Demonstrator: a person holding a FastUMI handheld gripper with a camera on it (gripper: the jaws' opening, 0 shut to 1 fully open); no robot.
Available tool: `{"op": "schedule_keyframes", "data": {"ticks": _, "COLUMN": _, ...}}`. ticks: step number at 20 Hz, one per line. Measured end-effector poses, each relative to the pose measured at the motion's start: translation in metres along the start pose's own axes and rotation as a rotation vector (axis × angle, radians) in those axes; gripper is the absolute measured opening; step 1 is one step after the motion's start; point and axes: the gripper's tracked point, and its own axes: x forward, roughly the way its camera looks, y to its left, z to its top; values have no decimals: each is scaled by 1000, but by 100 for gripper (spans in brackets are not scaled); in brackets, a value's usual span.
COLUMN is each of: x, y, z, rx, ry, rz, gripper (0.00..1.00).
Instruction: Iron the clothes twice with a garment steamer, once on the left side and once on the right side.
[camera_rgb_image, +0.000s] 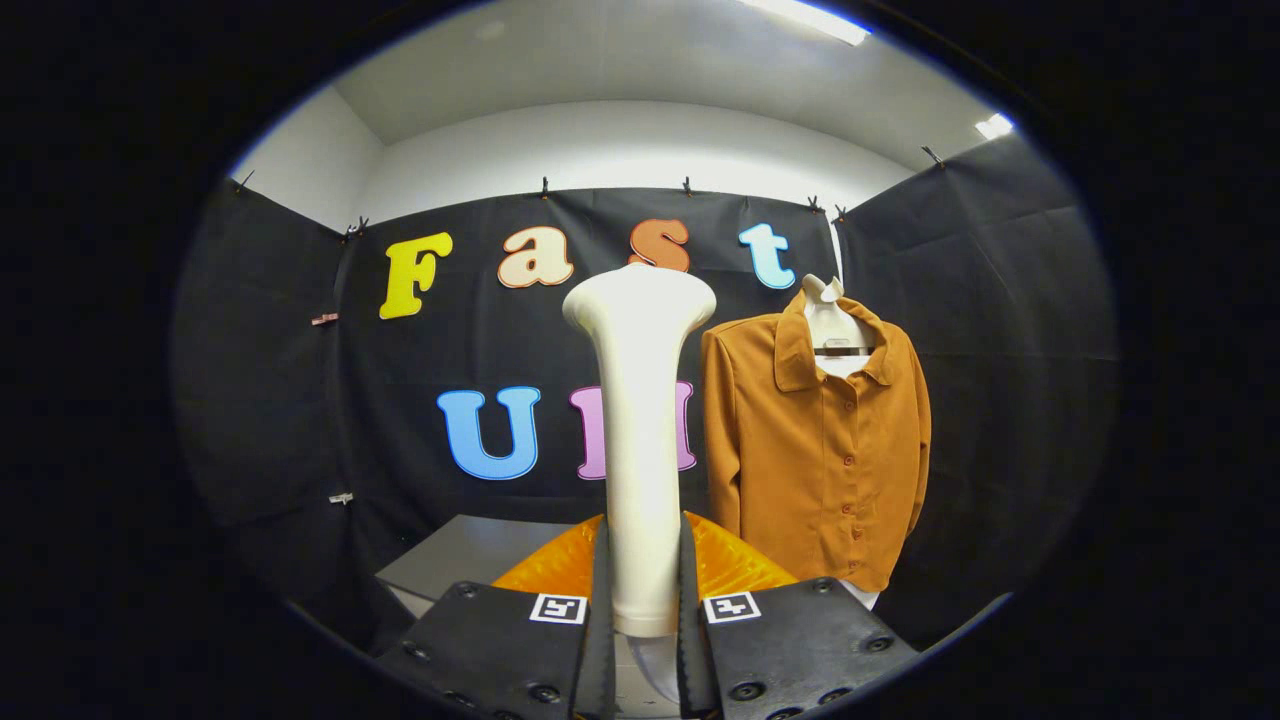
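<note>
Garment steamer (638, 440) upright between fingers, head up | claw (640, 620) clenched on steamer handle, both fingers pressing its sides | orange translucent piece (725, 565) just behind fingers | grey counter (455, 555) beyond, left | brown button shirt (815, 450) hanging beyond, right, before black cloth wall (270, 400)

A grey box (462, 560) is seen low down on the left, near the black cloth wall (1000, 330). An orange crinkly thing (730, 562) is set beside it. Two ceiling lights (805, 17) are lit far above.
</note>
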Motion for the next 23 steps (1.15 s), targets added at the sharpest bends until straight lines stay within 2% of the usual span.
{"op": "schedule_keyframes", "data": {"ticks": 8, "x": -6, "y": 3, "z": 6, "rx": -31, "ry": -5, "rz": -24, "gripper": 28}}
{"op": "schedule_keyframes", "data": {"ticks": 23, "x": 11, "y": 8, "z": -2, "rx": -34, "ry": 22, "rz": -9, "gripper": 28}}
